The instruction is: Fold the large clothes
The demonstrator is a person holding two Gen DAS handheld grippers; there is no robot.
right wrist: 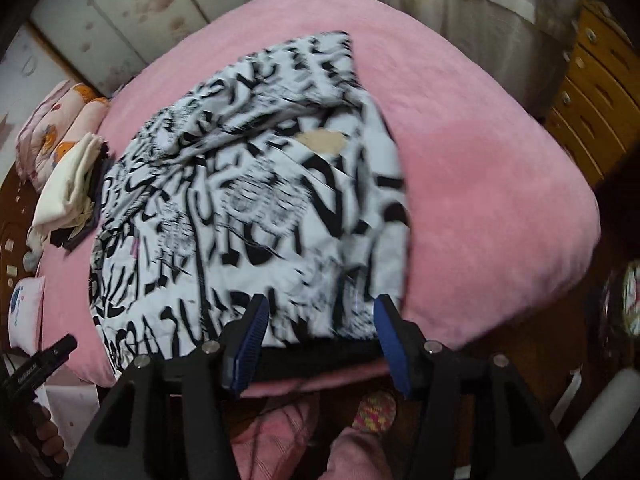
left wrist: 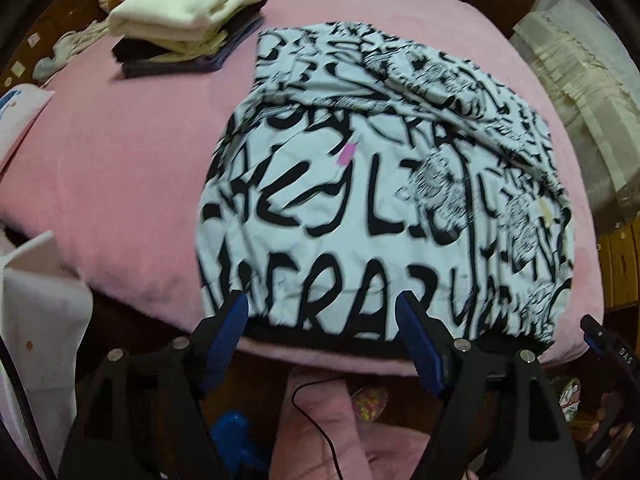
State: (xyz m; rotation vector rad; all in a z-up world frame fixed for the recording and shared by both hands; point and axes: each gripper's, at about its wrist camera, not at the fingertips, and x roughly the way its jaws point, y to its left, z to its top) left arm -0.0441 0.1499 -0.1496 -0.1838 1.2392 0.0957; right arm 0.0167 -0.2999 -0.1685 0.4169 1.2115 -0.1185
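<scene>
A white garment with black lettering [left wrist: 376,184] lies folded on the pink blanket [left wrist: 120,168], its black hem [left wrist: 320,340] along the near edge. My left gripper [left wrist: 322,304] hovers over the left part of that hem, open, with nothing pinched between its blue pads. In the right wrist view the same garment [right wrist: 248,200] fills the middle of the blanket [right wrist: 480,184]. My right gripper [right wrist: 322,304] stands open over the hem's right part, and no cloth is pinched there either. Each gripper's tip shows at the edge of the other view: the right gripper [left wrist: 600,336], the left gripper [right wrist: 52,356].
A stack of folded clothes [left wrist: 188,12], cream on dark, sits at the far left of the blanket beside a patterned pillow [right wrist: 52,128]. Wooden drawers [right wrist: 592,92] and pale draped fabric [left wrist: 580,80] stand to the right. A person's pink-trousered legs [left wrist: 320,420] are below the near edge.
</scene>
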